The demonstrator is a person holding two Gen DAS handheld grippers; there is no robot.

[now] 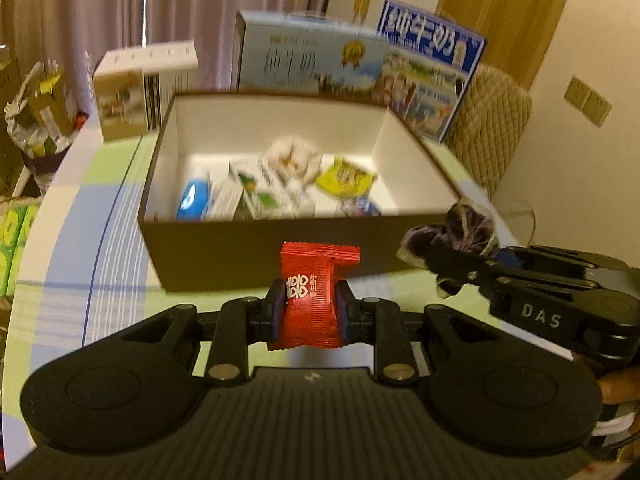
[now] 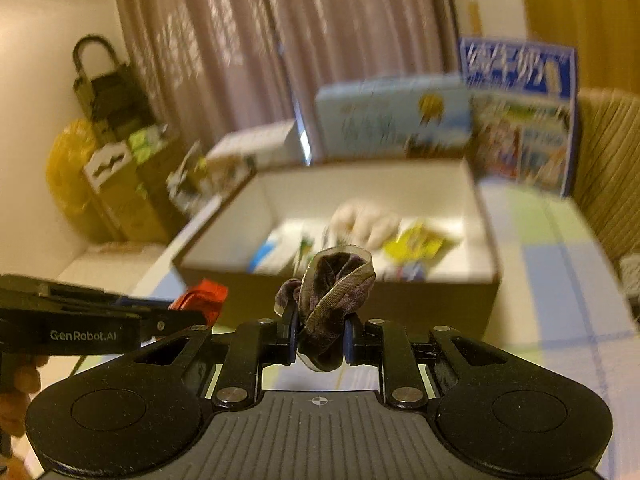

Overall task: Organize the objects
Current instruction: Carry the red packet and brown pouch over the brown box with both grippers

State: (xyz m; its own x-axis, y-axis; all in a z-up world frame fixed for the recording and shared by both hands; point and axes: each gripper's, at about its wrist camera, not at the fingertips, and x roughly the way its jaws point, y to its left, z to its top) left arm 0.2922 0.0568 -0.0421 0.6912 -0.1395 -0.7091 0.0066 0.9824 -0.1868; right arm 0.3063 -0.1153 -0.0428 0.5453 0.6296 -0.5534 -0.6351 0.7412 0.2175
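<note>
My left gripper [image 1: 310,306] is shut on a red candy packet [image 1: 312,292], held just in front of the near wall of an open brown box [image 1: 256,248] with a white inside. My right gripper [image 2: 320,334] is shut on a dark purple velvet scrunchie [image 2: 332,284], also short of the brown box [image 2: 420,300]. In the left wrist view the scrunchie [image 1: 456,232] and the right gripper [image 1: 460,270] hang at the box's near right corner. The red packet [image 2: 202,298] shows at the left of the right wrist view. Inside the box lie a yellow sachet [image 1: 346,178], a white knotted item [image 1: 296,156] and small cartons [image 1: 224,196].
Two blue milk cartons [image 1: 312,56] [image 1: 432,76] stand behind the box, with a small beige box [image 1: 140,88] at its back left. The table [image 1: 100,208] has a pale green and blue checked cover. A quilted chair back [image 1: 492,120] is at the right, bags and boxes [image 2: 116,168] on the floor at the left.
</note>
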